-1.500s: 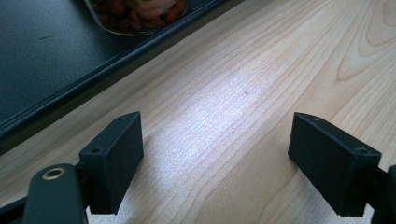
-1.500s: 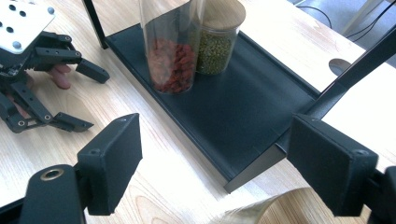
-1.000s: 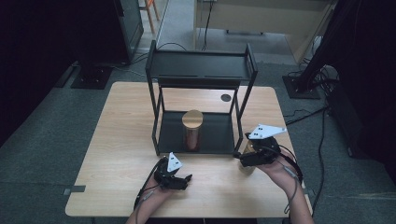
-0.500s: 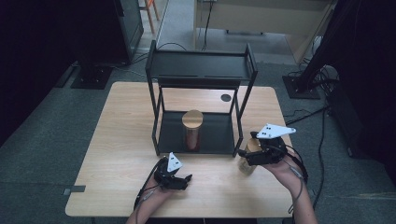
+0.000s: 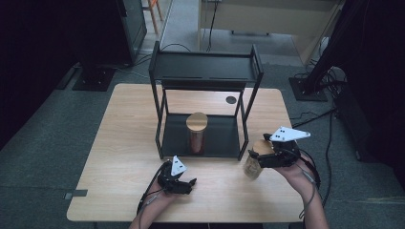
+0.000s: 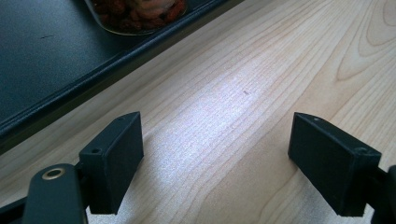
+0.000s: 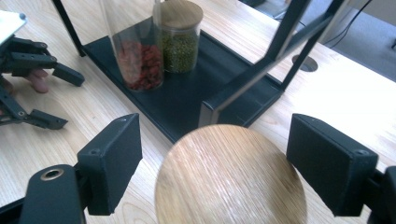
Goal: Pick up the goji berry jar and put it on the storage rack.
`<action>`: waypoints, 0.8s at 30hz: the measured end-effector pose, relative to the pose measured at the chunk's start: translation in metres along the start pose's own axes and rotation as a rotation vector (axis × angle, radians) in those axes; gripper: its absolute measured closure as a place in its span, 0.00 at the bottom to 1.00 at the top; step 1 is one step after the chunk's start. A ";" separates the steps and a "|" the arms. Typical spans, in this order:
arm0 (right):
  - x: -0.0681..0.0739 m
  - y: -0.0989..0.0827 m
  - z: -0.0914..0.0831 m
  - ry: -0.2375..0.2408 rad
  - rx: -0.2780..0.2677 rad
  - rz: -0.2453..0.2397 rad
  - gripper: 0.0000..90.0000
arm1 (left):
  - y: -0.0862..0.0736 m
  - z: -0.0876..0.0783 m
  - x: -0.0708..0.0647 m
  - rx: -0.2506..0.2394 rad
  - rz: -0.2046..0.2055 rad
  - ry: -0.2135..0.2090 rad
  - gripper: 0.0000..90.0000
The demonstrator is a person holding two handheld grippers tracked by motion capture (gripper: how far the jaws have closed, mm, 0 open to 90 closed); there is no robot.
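My right gripper (image 5: 258,157) is shut on a glass jar (image 5: 252,168) with a round wooden lid (image 7: 231,177), holding it just off the black rack's (image 5: 205,69) front right leg. The lid lies between the two jaws in the right gripper view. My left gripper (image 5: 187,185) rests on the table in front of the rack, open, with bare wood between its fingers (image 6: 116,158). A tall jar of red contents (image 5: 197,136) stands on the rack's lower shelf (image 7: 187,98). Behind it stands a shorter jar of green contents (image 7: 180,39).
The wooden table (image 5: 119,143) has a small round cable hole (image 5: 231,99) at the back right. The rack's upper shelf overhangs the lower one, and its thin legs (image 7: 275,51) stand close to the held jar. Cables lie on the floor at the right.
My right gripper has shifted a little to the right with the jar in it. The left gripper has stayed where it was.
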State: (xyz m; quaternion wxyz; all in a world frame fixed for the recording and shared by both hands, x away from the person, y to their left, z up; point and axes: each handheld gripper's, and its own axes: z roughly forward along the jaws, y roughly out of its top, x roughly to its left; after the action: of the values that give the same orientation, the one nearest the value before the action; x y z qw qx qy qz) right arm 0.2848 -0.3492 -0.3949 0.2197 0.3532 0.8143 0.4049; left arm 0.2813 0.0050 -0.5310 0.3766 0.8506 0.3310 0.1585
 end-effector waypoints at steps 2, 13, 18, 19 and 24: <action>-0.001 -0.002 0.000 0.000 -0.001 0.002 0.20 | 0.000 0.000 0.000 -0.001 0.000 0.000 0.20; -0.006 -0.013 0.004 0.006 -0.017 0.029 0.20 | 0.000 0.000 0.000 -0.001 0.000 0.001 0.20; -0.008 -0.020 0.008 0.011 -0.003 0.039 0.20 | 0.000 0.000 0.000 -0.002 0.000 0.000 0.20; -0.008 -0.021 0.008 0.012 -0.003 0.040 0.20 | 0.000 0.000 0.000 -0.004 0.001 0.001 0.20; -0.009 -0.027 0.012 0.015 -0.005 0.056 0.18 | 0.000 0.000 0.000 0.001 0.000 0.003 0.20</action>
State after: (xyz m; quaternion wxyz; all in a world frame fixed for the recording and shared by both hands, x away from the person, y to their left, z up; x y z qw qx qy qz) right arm 0.2874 -0.3612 -0.4225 0.2032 0.3722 0.8046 0.4157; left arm 0.2810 0.0052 -0.5312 0.3758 0.8505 0.3314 0.1596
